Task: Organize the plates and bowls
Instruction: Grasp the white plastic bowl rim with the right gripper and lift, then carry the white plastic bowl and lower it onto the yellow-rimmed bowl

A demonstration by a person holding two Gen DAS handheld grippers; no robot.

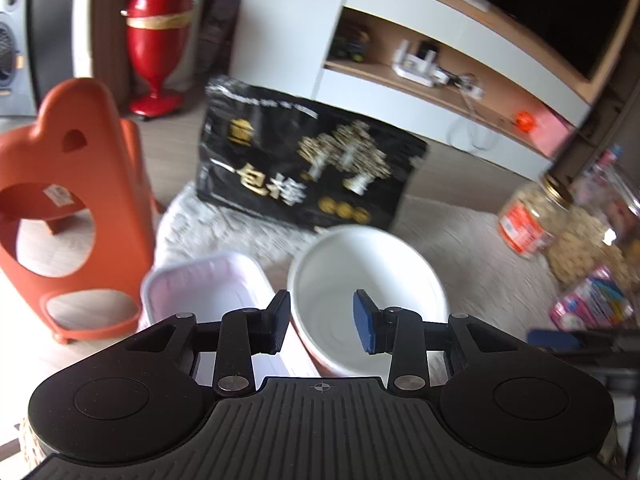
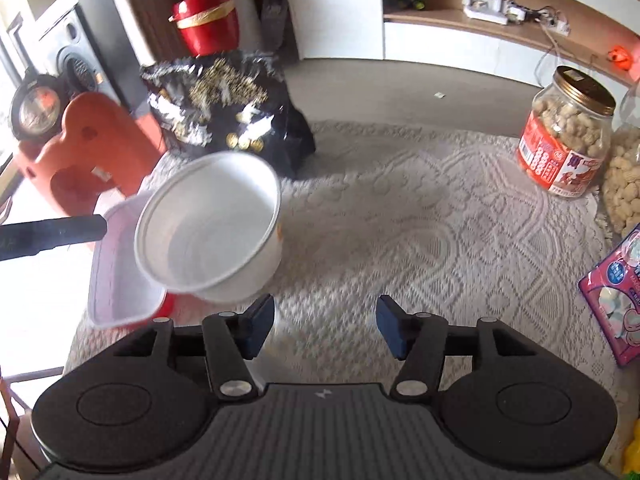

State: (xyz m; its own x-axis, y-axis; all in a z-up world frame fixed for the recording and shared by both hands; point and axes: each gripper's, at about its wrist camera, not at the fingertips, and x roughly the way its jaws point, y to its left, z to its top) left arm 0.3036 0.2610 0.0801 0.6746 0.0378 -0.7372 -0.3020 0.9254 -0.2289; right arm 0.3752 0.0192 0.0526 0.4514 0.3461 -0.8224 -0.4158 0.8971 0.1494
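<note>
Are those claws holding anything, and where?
Nothing gripped. The right claw is open and empty; the left claw is open, straddling the rim of the white bowl.

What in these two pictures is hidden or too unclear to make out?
- Left wrist view: the near wall and base of the white bowl are hidden behind the left gripper.
- Left wrist view: the small print on the black bag is blurred.
- Right wrist view: part of the rectangular container is covered by the bowl.
- Right wrist view: the pink packet is cut off by the right edge.
</note>
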